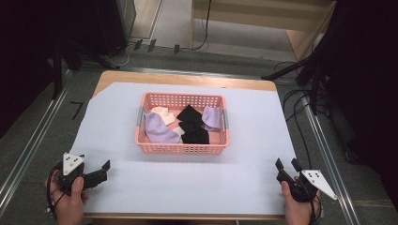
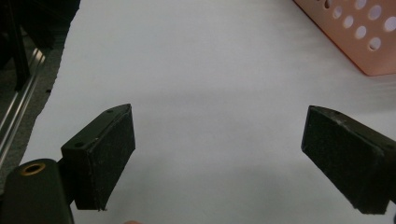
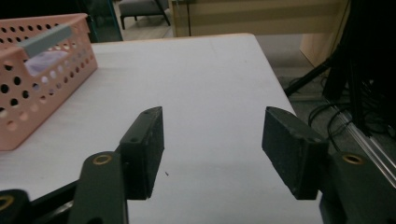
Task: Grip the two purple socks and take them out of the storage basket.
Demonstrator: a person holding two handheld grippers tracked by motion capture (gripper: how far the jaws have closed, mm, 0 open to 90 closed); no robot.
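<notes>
While the high view lays out the whole white-covered table (image 1: 187, 183) with the pink basket (image 1: 182, 148) at its middle, holding lilac (image 1: 158, 127), black (image 1: 192, 125) and cream cloths (image 1: 161, 112), the gripper views catch just a corner of that basket above bare sheet. Near the table's front corners, well apart from the basket, the left gripper (image 1: 104, 169) and right gripper (image 1: 287, 164) each sit in a hand, jaws spread wide and empty.

One mark can be read: a black "7" (image 1: 76, 109) drawn on the grey floor just left of the white-covered wooden worktop (image 1: 187, 187), in the high view. The dots on the grey three-cornered plates are not writing. Nothing else bears legible text.
</notes>
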